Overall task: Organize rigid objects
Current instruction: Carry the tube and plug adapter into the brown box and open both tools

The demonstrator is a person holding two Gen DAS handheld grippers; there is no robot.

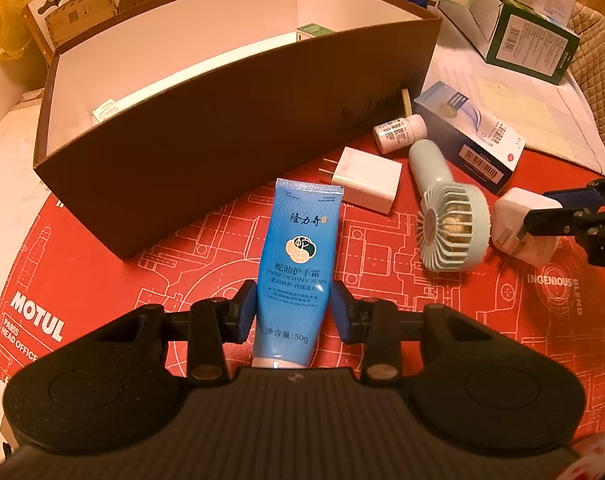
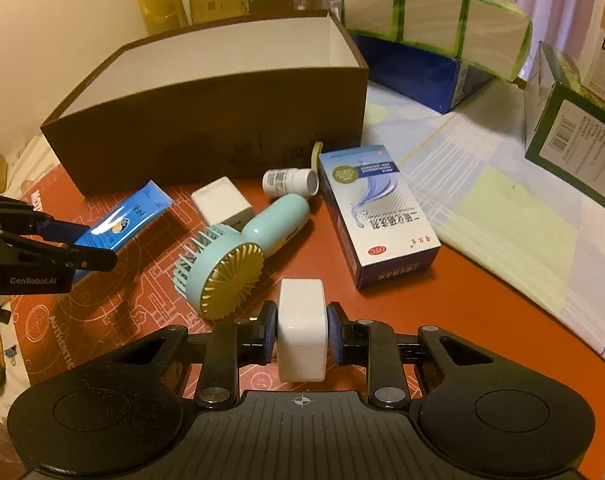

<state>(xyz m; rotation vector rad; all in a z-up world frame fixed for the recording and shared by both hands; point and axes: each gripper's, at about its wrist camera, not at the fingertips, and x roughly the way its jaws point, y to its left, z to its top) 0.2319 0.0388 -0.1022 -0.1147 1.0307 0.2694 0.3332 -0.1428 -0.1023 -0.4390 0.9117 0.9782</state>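
Observation:
My left gripper [image 1: 293,312] is shut on a blue hand cream tube [image 1: 296,256], in front of a brown open box [image 1: 230,120]. My right gripper [image 2: 301,332] is shut on a white charger block [image 2: 301,332]; it also shows in the left wrist view [image 1: 522,228]. On the red mat lie a mint hand fan [image 2: 238,256], a second white charger [image 2: 221,202], a small white pill bottle [image 2: 290,182] and a blue-and-white medicine box [image 2: 376,216]. The tube shows in the right wrist view [image 2: 122,220], with the left gripper [image 2: 78,246] around it.
The brown box holds a small white item [image 1: 106,110] and a green-white item [image 1: 314,32]. A green carton [image 1: 530,40] stands at the back right. Stacked white packs [image 2: 434,24] sit on a blue box [image 2: 418,68]. Pale paper [image 2: 522,200] covers the right side.

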